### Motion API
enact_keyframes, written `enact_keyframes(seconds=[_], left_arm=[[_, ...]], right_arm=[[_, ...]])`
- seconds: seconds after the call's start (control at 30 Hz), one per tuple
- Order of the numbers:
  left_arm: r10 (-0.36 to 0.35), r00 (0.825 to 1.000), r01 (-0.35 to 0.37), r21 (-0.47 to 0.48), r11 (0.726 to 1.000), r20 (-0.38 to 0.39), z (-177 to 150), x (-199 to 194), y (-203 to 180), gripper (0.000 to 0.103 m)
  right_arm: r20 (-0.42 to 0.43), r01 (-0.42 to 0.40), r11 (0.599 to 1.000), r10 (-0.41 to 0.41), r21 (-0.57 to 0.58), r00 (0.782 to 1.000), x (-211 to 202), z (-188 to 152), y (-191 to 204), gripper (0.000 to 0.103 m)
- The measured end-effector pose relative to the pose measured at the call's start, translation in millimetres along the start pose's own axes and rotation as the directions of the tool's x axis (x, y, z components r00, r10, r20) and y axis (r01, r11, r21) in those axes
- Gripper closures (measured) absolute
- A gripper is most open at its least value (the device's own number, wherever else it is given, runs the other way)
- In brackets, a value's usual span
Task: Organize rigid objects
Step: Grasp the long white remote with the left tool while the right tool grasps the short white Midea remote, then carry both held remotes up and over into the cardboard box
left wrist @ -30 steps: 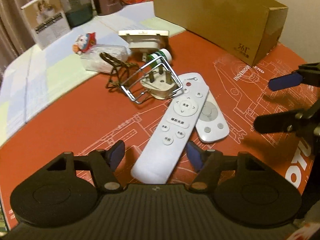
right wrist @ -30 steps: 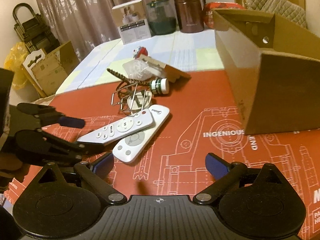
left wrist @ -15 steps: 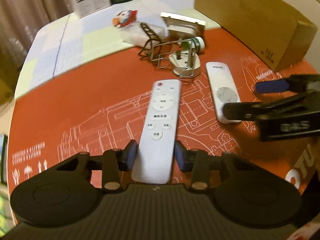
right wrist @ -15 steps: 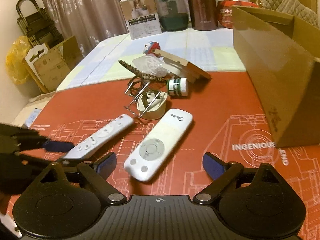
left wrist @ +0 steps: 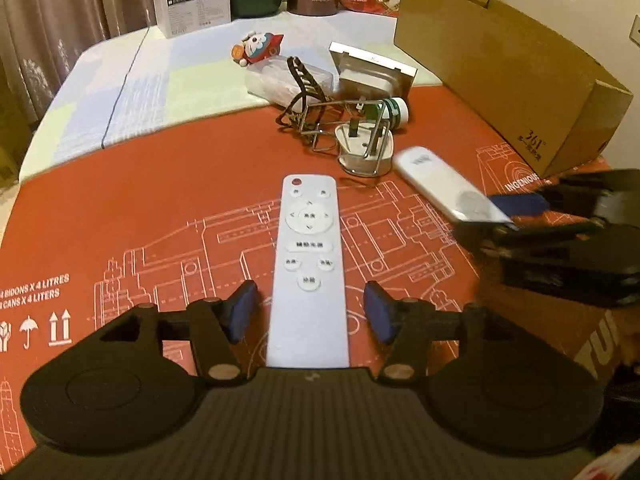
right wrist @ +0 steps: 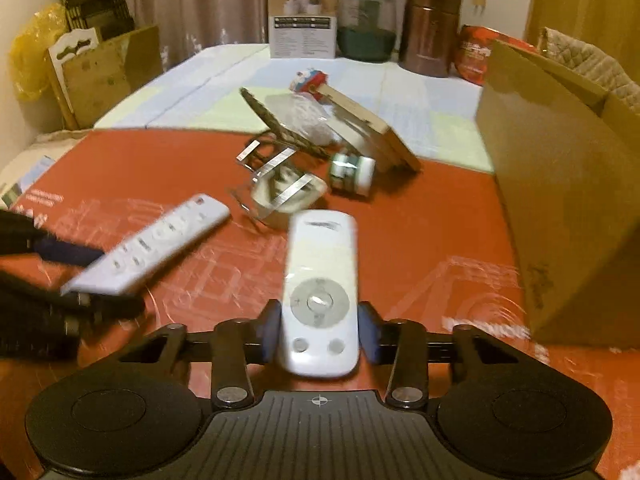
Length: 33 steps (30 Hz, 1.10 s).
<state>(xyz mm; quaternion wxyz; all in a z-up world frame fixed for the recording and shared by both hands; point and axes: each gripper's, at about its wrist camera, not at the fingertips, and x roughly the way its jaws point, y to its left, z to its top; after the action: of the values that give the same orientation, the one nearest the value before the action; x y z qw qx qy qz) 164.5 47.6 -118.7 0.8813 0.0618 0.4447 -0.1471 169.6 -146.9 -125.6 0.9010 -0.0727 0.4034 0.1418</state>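
Note:
A long white remote with many buttons (left wrist: pixel 308 264) lies on the red mat between the fingers of my left gripper (left wrist: pixel 310 316), which is open with gaps on both sides. It also shows in the right wrist view (right wrist: pixel 152 248). My right gripper (right wrist: pixel 318 334) is shut on a shorter white remote with a round dial (right wrist: pixel 320 292), which also shows in the left wrist view (left wrist: pixel 444 188).
A wire rack (left wrist: pixel 344 120) over a white plug (left wrist: pixel 364 148), a small green-and-white bottle (left wrist: pixel 394 108), a wooden-backed frame (left wrist: pixel 372 72), a bagged item and a toy (left wrist: pixel 258 46) lie beyond. A large open cardboard box (left wrist: pixel 508 68) stands at the right.
My left gripper has opened around the long remote. My right gripper has moved up to the shorter remote and shut on it.

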Motion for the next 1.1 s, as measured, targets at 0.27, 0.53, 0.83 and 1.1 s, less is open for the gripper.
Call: enact_keyframes(seconds=[0.27, 0.53, 0.83, 1.1], left_arm=[[0.023, 0.999, -0.023, 0.018, 1.000, 0.033, 6, 6, -7, 0.049], [0.042, 0.999, -0.043, 0.023, 0.999, 0.034, 8, 15, -9, 0.056], [0.049, 0.999, -0.049, -0.004, 0.999, 0.021, 10, 11, -8, 0.070], [0.038, 0.998, -0.036, -0.037, 0.999, 0.048, -1, -11, -15, 0.070]], right_arm=[[0.051, -0.019, 1.000, 0.019, 0.007, 0.998, -2, -6, -11, 0.061], [0.074, -0.017, 1.000, 0.017, 0.004, 0.997, 4, -4, -10, 0.060], [0.062, -0.023, 1.000, 0.022, 0.011, 0.998, 3, -2, -8, 0.066], [0.066, -0.038, 0.999, 0.036, 0.032, 0.997, -18, -6, -9, 0.066]])
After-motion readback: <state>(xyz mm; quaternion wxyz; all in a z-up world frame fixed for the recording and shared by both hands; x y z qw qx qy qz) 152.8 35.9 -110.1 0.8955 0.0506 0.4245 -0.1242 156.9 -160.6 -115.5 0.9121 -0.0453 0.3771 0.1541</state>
